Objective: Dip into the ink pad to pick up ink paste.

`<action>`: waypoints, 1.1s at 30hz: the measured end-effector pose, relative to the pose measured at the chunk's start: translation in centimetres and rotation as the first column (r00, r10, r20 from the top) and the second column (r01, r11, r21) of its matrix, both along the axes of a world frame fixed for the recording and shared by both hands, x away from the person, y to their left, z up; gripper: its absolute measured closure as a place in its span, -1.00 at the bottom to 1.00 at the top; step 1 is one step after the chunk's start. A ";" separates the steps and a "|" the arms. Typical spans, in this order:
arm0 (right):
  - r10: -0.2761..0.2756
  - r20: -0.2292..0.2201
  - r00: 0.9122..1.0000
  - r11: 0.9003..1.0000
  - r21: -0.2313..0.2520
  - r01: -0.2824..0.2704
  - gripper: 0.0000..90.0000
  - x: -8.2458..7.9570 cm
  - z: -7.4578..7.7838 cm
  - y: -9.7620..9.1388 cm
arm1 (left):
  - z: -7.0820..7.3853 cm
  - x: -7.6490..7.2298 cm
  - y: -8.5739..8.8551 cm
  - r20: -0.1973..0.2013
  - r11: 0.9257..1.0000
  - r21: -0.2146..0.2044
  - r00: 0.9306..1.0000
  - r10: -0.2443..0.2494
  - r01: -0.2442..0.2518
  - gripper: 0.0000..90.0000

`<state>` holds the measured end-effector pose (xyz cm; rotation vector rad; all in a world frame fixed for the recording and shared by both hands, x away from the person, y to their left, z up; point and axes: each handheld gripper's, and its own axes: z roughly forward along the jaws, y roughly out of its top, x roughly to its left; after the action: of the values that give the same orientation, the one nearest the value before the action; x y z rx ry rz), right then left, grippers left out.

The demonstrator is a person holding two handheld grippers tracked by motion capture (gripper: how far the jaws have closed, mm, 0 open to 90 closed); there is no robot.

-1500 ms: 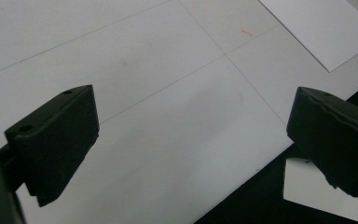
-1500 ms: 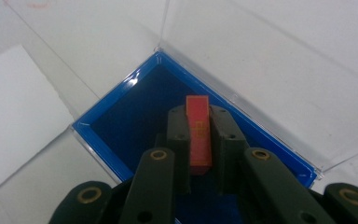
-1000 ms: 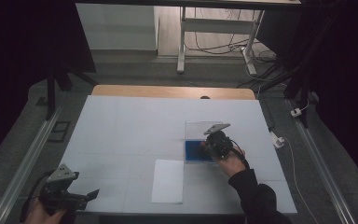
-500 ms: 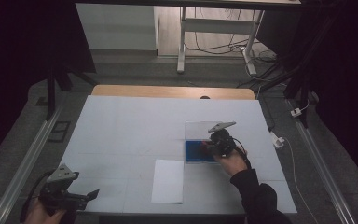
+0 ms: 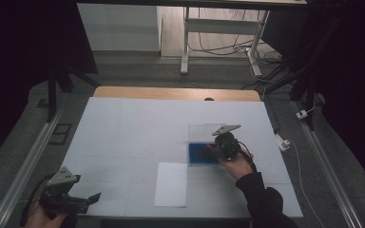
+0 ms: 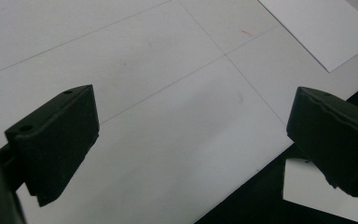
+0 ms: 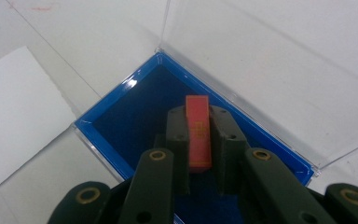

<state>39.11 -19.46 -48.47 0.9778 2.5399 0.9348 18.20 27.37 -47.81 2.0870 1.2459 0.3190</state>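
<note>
Nearest the person, the left gripper waits at the bench's front left corner, jaws spread wide with nothing between them, bare white surface under them in the left gripper view. A white sheet of paper lies flat just ahead, near the front edge.

Further in, the right gripper has its jaws clamped tight on a thin red card, held on edge and poking out past the pads. It hangs over the blue-lined tray of a clear case, whose transparent lid stands open on the far side.

The step looks like laying the card into the blue tray. To do it well, I would lower the card squarely over the middle of the blue lining, away from the raised rim and the lid hinge, tip it flat before letting go, and open the jaws only once an edge rests on the lining, so it does not bounce out. The left gripper could steady the case if it slides
</note>
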 end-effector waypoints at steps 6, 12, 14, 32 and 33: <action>0.005 0.010 1.000 1.000 0.028 -0.006 0.76 -0.1 0.4 -0.3 | 0.0 0.0 0.0 0.001 1.000 -0.002 1.000 0.000 0.000 -0.94; 0.007 0.022 1.000 0.999 0.039 -0.008 0.76 -0.4 0.9 -0.5 | 0.0 0.0 0.0 0.001 1.000 -0.004 1.000 -0.001 0.001 -0.94; 0.017 0.018 1.000 0.999 0.048 -0.018 0.76 -0.5 1.0 -0.6 | 0.0 0.0 0.0 0.001 1.000 -0.004 1.000 -0.001 0.001 -0.94; 0.034 0.045 0.998 0.995 0.095 -0.038 0.76 -1.8 2.3 -1.0 | 0.0 0.0 0.1 0.002 1.000 -0.007 1.000 0.001 -0.001 -0.94; 0.037 0.048 0.998 0.994 0.101 -0.042 0.76 -1.9 2.4 -1.1 | 0.0 0.0 0.1 0.002 1.000 -0.008 1.000 0.001 -0.001 -0.94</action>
<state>37.17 -20.52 -46.06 0.9258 2.5032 1.0952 18.17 27.47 -47.79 2.0789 1.2447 0.3159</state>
